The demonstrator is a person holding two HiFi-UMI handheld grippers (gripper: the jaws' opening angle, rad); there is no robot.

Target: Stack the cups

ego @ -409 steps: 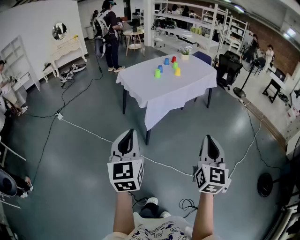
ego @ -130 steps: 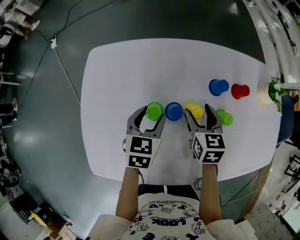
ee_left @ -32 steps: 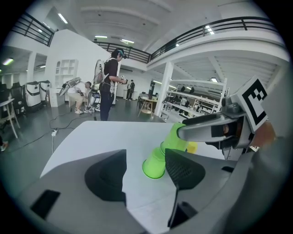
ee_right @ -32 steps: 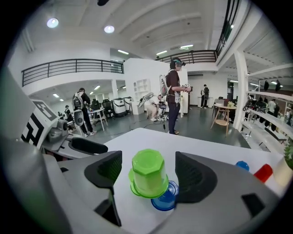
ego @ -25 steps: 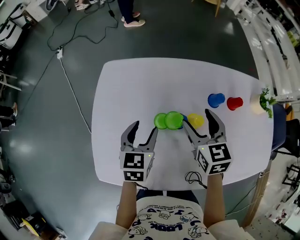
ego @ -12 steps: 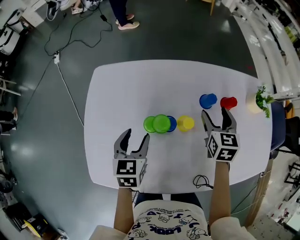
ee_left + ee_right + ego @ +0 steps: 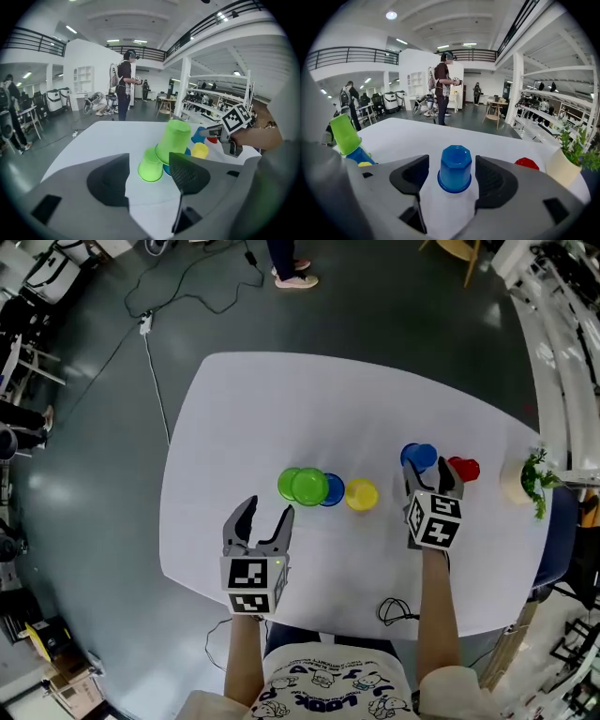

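Several upturned plastic cups stand on the white table [image 7: 281, 399]. A green cup [image 7: 287, 482] stands beside a tilted green cup [image 7: 308, 486] that leans on a blue cup [image 7: 332, 490], with a yellow cup [image 7: 361, 495] to their right. Farther right are another blue cup [image 7: 419, 457] and a red cup [image 7: 464, 469]. My right gripper [image 7: 429, 474] straddles that blue cup [image 7: 455, 168]; its jaws are closing, with a gap still on both sides. My left gripper [image 7: 266, 510] is open and empty, short of the green cup [image 7: 151, 165].
A potted plant [image 7: 527, 480] stands at the table's right edge, near the red cup [image 7: 527, 163]. A dark cable [image 7: 398, 609] lies on the table's near edge. People stand on the floor beyond the table's far side [image 7: 444, 86].
My right gripper has moved forward and right until its jaws flank the far blue cup, and they have narrowed. The left gripper has drawn back from the green cups and still holds nothing.
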